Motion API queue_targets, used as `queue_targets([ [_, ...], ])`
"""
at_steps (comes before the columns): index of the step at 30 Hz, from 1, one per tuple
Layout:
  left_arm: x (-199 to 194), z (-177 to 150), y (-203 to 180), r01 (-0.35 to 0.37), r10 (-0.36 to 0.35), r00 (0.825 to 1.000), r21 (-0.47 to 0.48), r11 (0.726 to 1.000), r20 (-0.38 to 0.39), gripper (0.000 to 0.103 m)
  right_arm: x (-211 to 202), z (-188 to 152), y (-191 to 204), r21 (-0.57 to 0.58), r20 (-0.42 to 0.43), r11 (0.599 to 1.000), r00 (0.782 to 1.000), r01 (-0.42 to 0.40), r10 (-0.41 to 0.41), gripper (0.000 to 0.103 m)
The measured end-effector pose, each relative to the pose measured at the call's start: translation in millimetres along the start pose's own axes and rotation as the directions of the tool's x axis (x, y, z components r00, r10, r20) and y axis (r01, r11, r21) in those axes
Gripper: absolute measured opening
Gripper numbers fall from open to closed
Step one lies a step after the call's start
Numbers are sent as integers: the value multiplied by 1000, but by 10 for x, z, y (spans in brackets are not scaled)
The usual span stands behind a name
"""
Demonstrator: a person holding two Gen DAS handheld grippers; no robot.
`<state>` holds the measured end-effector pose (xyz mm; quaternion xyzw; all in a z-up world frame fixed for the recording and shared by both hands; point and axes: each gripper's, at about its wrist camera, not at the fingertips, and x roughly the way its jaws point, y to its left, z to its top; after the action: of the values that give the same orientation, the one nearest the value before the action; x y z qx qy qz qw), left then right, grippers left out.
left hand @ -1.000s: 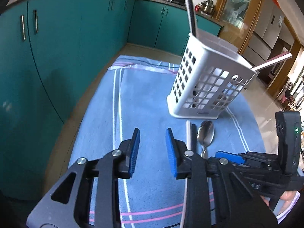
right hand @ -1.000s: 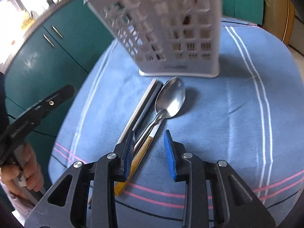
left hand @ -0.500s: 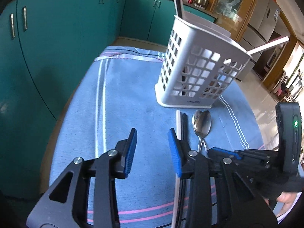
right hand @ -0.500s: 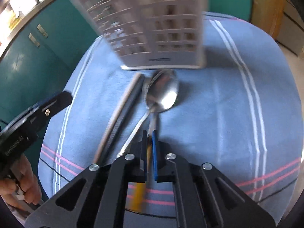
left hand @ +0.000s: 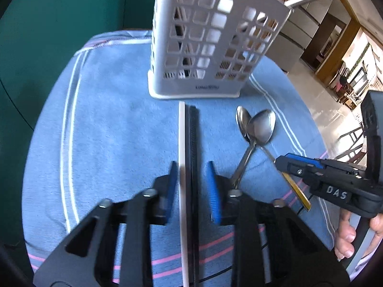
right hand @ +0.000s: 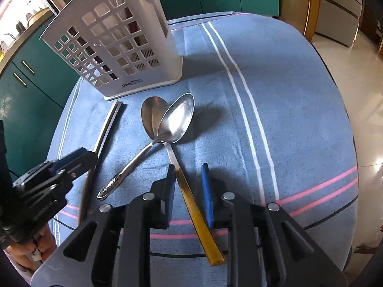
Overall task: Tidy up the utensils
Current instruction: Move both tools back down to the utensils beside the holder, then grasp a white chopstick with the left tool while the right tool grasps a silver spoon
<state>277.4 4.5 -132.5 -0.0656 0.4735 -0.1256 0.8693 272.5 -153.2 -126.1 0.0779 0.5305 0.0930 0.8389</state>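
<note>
Since a second ago the left gripper (left hand: 191,184) has been shifted across and lowered, so that the white stick (left hand: 182,143) and the black stick (left hand: 192,143), formerly off to its right, now run between its jaws; the right gripper (right hand: 188,191), pinched almost shut half a second ago, has been parted again around the amber handle of a spoon (right hand: 177,119).

The left jaws are closing, a narrow gap being left on each side of the two sticks; whether the left pad is already touching the white stick cannot be told through the blur. The right jaws are opening; the amber handle lies between them, close to the left pad but not pressed from both sides.

The two sticks lie side by side on the blue towel (left hand: 107,131), their far ends just short of the white basket (left hand: 210,47), which stands upright on the towel; a pale handle is seen leaning out of its top. A second spoon (right hand: 149,117), all steel, is crossed under the amber-handled one, the bowls overlapping near the basket's foot; green cabinets (left hand: 59,24) are seen behind.
</note>
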Motion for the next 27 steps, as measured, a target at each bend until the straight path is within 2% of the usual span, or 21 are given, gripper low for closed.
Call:
queue_targets([
  [4,49,-25,-38,-29,29,1000,21,999,-10,19,-3,-24,-39,1,4,1000,1000,-13,13,24],
  [8,33,-41,-103,-65,65,998,49,997,-2,19,-22,-42,-12,-7,8,1000,1000,-20,20,31],
  [9,30,-46,-108,-71,71,997,46,996,0,15,-21,-45,-3,-10,10,1000,1000,-17,17,31],
  [10,23,-48,-95,-71,71,997,36,997,1,11,-23,-49,1,-12,11,1000,1000,-16,17,31],
  [16,-103,-92,87,-70,72,997,-84,994,21,11,-43,-53,-47,-2,12,1000,1000,-16,16,31],
  [20,-254,-102,234,-34,43,998,-155,987,55,12,-71,17,-136,21,34,999,999,-32,31,31],
  [22,-285,-88,273,-42,53,996,-159,986,69,16,-80,112,-174,36,57,998,997,-54,51,31],
  [23,-296,-84,288,-43,55,996,-159,986,71,23,-82,158,-186,42,68,997,996,-63,60,31],
  [24,-295,-74,301,-44,56,996,-160,986,72,26,-82,211,-190,45,81,996,994,-74,70,31],
  [27,-248,-32,320,-48,59,996,-156,987,65,26,-33,365,-163,29,103,994,990,-102,98,31],
])
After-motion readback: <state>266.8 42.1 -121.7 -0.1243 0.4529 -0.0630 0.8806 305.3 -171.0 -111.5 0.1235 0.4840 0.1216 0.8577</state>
